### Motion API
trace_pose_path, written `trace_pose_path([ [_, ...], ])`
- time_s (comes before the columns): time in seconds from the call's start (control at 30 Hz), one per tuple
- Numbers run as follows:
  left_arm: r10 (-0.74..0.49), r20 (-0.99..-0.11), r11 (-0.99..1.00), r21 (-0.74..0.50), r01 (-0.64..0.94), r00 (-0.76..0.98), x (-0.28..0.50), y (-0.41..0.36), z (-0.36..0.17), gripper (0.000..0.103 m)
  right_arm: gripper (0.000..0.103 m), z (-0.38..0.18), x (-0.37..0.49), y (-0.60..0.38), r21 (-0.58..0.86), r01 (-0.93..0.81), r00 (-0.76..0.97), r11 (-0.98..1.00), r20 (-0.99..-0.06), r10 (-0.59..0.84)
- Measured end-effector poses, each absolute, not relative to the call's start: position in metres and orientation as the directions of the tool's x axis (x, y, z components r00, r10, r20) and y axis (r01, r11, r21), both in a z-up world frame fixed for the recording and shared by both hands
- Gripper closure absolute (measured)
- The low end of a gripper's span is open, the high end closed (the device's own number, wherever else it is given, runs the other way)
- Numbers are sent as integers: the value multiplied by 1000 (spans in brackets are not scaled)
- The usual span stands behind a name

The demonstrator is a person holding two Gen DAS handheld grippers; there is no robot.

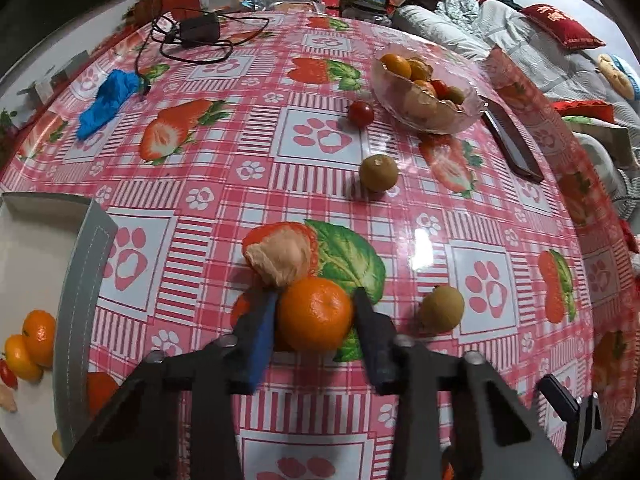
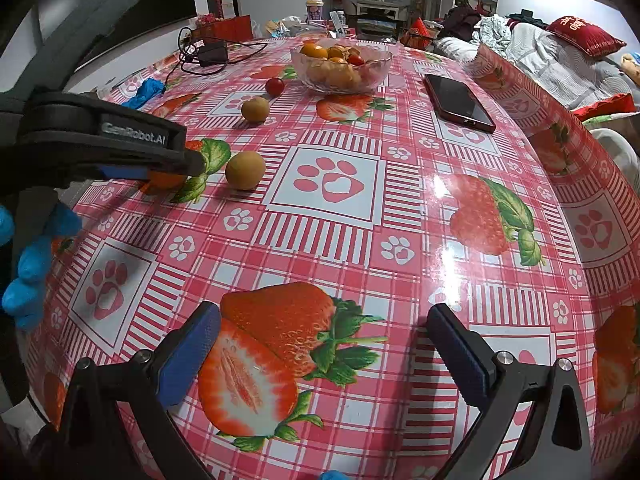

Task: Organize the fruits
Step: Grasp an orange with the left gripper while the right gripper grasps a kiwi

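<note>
My left gripper [image 1: 314, 312] is shut on an orange mandarin [image 1: 315, 314] just above the table; it also shows in the right wrist view [image 2: 164, 179] between the left fingers. A peeled pale fruit [image 1: 280, 258] lies just beyond it. Two brown-green round fruits [image 1: 378, 173] [image 1: 442, 308] and a cherry tomato [image 1: 360, 114] lie loose on the cloth. A glass bowl [image 1: 468, 110] holds several fruits. A grey box [image 1: 86, 280] at the left holds mandarins [image 1: 30, 344]. My right gripper [image 2: 320, 344] is open and empty over the cloth.
A phone [image 2: 458, 102] lies right of the bowl. A blue glove [image 1: 106, 100] and a charger with cable [image 1: 198, 30] sit at the far left. Clutter lines the table's far edge; a sofa stands to the right.
</note>
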State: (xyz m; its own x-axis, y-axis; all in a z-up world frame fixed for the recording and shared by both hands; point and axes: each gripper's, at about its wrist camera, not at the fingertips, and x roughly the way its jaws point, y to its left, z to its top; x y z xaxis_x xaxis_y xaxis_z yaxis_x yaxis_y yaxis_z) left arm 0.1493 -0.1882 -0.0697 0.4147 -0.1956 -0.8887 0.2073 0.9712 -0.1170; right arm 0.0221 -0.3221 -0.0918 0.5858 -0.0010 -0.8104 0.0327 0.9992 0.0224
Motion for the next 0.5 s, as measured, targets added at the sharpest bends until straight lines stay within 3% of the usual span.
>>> trace_pose_path([
  [0.5, -161, -822, 955, 11, 298, 546, 69, -141, -75, 63, 0, -92, 22, -322, 22, 33, 586, 999, -810, -1],
])
